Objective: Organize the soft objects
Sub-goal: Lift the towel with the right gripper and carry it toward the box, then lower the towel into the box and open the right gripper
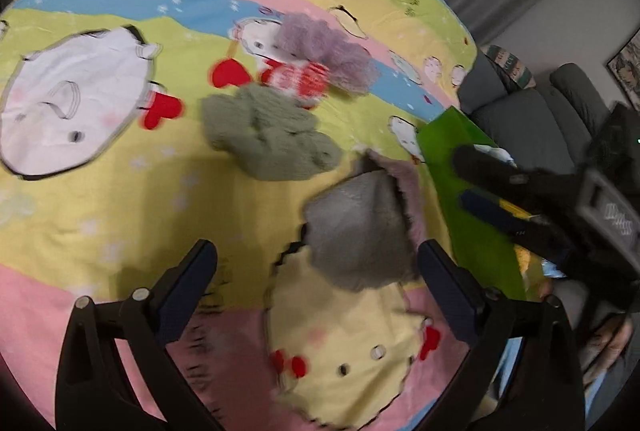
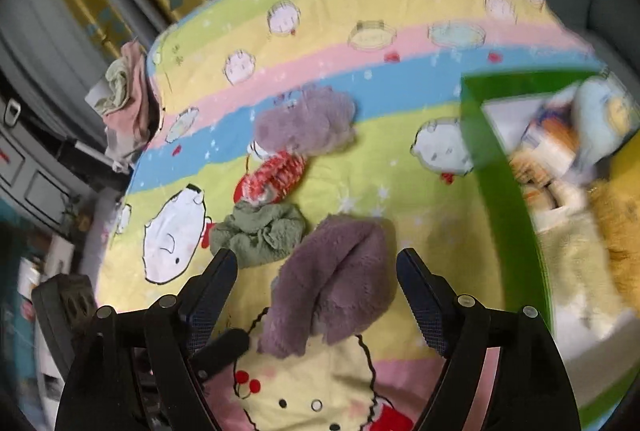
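Observation:
A fuzzy grey-mauve soft piece (image 1: 356, 231) (image 2: 336, 279) lies on the cartoon-print bedspread (image 1: 120, 211) (image 2: 400, 199). My left gripper (image 1: 316, 263) is open around it, with no pad pressing on it. My right gripper (image 2: 320, 271) (image 1: 462, 177) is open too, and the same piece lies loose between its fingers. Further up the bed are a green knitted piece (image 1: 268, 139) (image 2: 260, 231), a red-and-white piece (image 1: 296, 75) (image 2: 276, 175) and a fluffy lilac piece (image 1: 332, 55) (image 2: 308, 123). A green box (image 1: 472, 199) (image 2: 504, 167) at the right holds several soft toys (image 2: 580, 135).
A heap of pale clothes (image 2: 128, 103) sits on the bed's far left corner. Grey curtains hang behind the bed. Dark drawers (image 2: 32, 183) stand at the left, and grey cushions (image 1: 520, 111) lie beyond the bed's right edge.

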{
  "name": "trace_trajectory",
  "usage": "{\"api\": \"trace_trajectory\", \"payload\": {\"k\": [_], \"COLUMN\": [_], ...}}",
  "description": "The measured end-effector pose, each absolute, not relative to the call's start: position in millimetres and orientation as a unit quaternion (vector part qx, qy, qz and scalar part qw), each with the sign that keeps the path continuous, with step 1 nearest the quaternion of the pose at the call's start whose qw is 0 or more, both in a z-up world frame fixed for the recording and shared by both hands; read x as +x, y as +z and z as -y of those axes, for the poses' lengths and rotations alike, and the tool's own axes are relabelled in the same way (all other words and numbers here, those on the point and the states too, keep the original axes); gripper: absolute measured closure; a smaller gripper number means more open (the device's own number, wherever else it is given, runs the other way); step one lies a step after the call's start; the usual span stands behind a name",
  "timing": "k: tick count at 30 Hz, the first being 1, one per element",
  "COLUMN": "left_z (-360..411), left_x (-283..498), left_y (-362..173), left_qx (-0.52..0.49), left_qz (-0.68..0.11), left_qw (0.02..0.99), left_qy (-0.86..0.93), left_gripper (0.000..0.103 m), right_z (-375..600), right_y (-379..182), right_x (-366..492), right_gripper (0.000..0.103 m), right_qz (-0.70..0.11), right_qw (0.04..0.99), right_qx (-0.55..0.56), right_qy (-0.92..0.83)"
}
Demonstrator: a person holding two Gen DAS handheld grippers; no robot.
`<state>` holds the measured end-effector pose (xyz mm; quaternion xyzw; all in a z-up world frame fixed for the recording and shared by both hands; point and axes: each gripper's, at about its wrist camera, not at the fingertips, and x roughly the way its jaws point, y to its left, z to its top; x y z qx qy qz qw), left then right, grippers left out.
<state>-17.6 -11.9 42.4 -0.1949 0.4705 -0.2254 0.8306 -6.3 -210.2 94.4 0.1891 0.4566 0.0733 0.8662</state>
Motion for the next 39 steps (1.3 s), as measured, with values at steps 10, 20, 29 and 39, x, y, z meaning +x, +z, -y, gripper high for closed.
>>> {"api": "trace_trajectory", "payload": {"k": [10, 20, 29, 39], "left_z": [62.8, 87.9, 130.5, 209.5], "left_x": [-1.6, -3.4, -28.7, -45.3], "left_y": [34.5, 52.0, 121.3, 153.0], "left_qx": [-0.171, -0.142, -0.093, -0.062], "left_qz": [-0.5, -0.485, -0.408, -0.373], "left_qw": [0.814, 0.825, 0.852, 0.838], "left_qy": [-0.242, -0.253, -0.314, -0.392], "left_gripper": [0.059, 0.078, 0.078, 0.078], "right_z": [217.0, 225.6, 270.4, 349.8], "right_y": [48.8, 49.0, 118.5, 141.5], "right_x": [11.1, 2.0, -51.2, -95.8], "right_gripper": [0.021, 0.068, 0.068, 0.068], "right_qz": [-0.489, -0.475, -0.359, -0.29], "right_qw": [0.836, 0.828, 0.879, 0.893], "right_qx": [0.235, 0.277, 0.304, 0.345], "right_qy": [0.086, 0.108, 0.075, 0.003]}}
